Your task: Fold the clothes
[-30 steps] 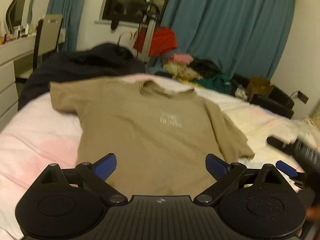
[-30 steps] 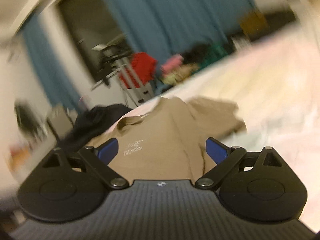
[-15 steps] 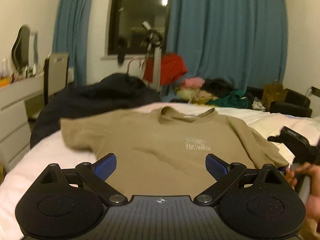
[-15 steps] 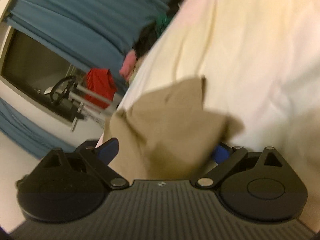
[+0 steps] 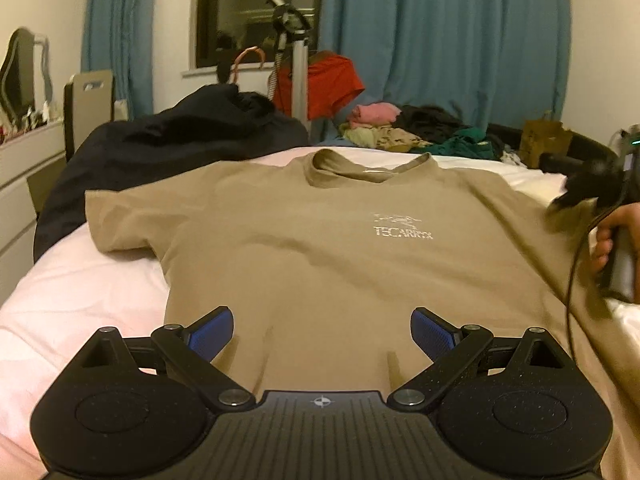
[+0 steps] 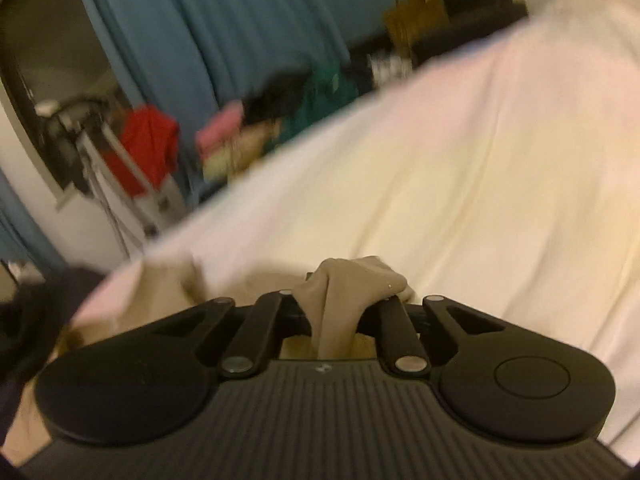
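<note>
1. Pale pink bed sheet point(image 5: 80, 280) lies beneath everything.
2. Tan short-sleeved cotton T-shirt point(image 5: 320, 260) lies flat ahead of the left gripper point(image 5: 322, 332), whose blue-padded fingers stand spread apart.
3. Right gripper point(image 6: 344, 308) pinches a bunched fold of the shirt.

The right tool point(image 6: 340, 312) has clamped onto the tan shirt's point(image 6: 352, 280) sleeve.

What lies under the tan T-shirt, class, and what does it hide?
The tan T-shirt lies spread on the pale bed sheet, which shows around its edges. The sheet beneath the fabric is covered, so anything there is unseen.
</note>
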